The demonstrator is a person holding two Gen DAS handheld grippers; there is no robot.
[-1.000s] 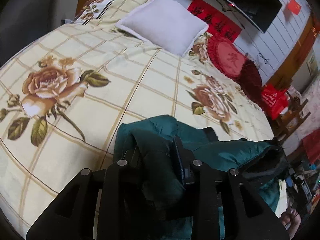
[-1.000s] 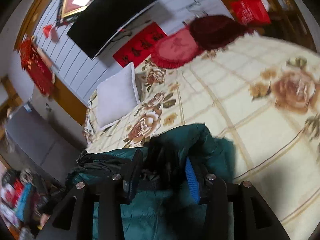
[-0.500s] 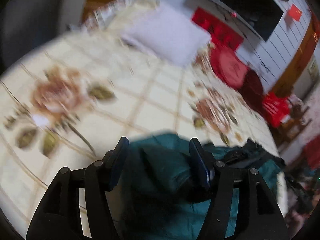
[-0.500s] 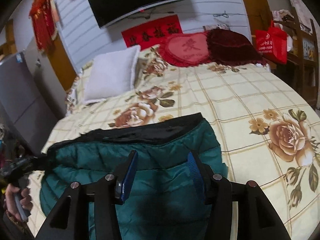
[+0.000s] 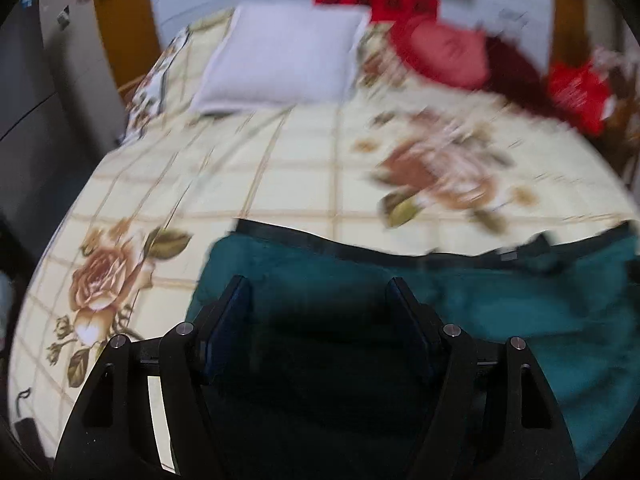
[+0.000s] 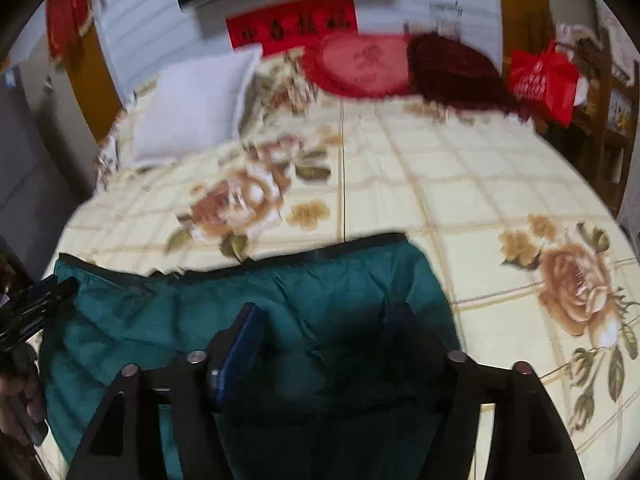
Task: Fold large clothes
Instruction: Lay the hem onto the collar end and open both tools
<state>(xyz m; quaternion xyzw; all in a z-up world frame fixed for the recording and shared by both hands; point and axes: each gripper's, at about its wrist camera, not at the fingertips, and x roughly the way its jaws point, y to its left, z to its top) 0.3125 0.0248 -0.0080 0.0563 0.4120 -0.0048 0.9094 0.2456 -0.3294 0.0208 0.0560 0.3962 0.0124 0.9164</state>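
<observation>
My left gripper (image 5: 318, 312) and right gripper (image 6: 324, 340) hover over the teal jacket (image 6: 280, 304), jaws apart and empty on both. The jacket lies spread across the near edge of the bed (image 6: 460, 184), black-trimmed edge away from me, likely laid flat so a fold can start. A white pillow (image 5: 280, 56) and red cushions (image 6: 360, 64) sit well apart at the headboard; nothing blocks the fold.

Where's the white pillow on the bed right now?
In both wrist views the white pillow lies at the far left of the floral bedspread, near the wall, left of the round red cushion.
</observation>
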